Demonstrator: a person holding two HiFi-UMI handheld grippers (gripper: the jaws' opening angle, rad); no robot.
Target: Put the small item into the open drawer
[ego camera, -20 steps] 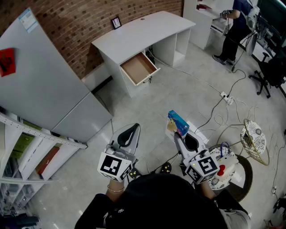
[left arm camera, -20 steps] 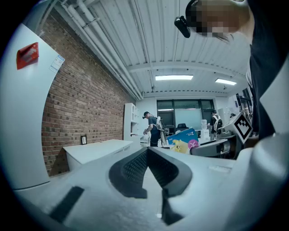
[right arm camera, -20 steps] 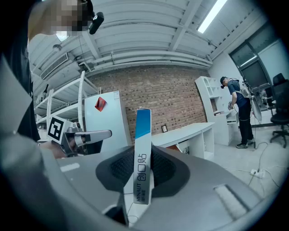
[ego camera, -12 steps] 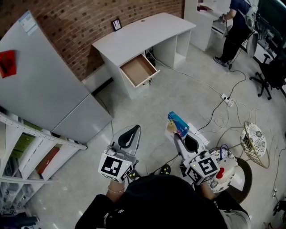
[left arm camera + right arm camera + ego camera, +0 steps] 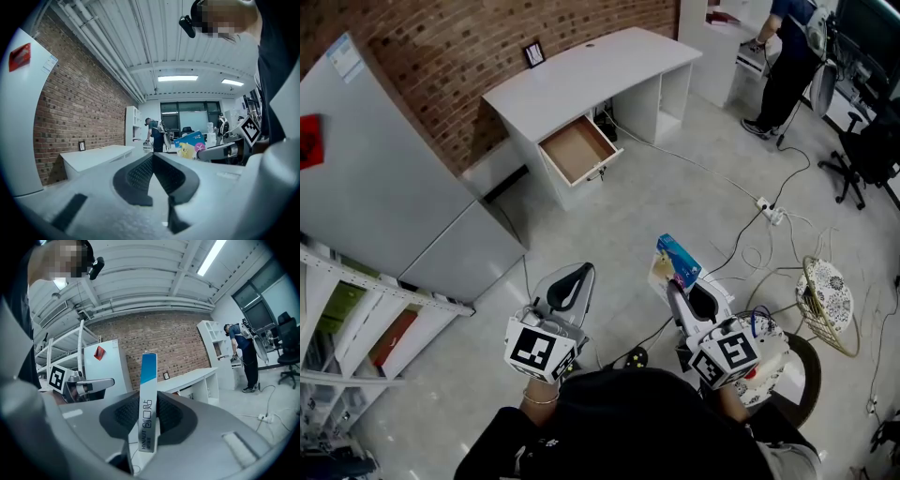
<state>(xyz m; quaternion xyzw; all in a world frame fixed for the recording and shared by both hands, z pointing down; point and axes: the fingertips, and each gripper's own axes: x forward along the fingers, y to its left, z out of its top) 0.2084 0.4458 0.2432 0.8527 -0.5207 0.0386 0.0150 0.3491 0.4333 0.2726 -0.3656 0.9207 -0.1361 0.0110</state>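
The small item is a flat blue and white packet (image 5: 677,261) with a yellow print, standing on edge between the pads of my right gripper (image 5: 682,291), which is shut on it. In the right gripper view the packet (image 5: 147,399) rises upright out of the jaws. My left gripper (image 5: 568,285) is level beside it, shut and empty; in the left gripper view its pads (image 5: 140,172) meet at the tips. The open drawer (image 5: 577,150), wooden inside, juts from the white desk (image 5: 581,77) far ahead across the floor.
A tall grey cabinet (image 5: 389,178) stands at the left, with shelving (image 5: 356,328) below it. Cables and a power strip (image 5: 766,208) trail over the floor at the right, near a round wire basket (image 5: 829,292). A person (image 5: 783,56) stands at the far right corner.
The view has drifted, so the desk and drawer sit slightly further left. Both grippers keep their places and the packet stays gripped.
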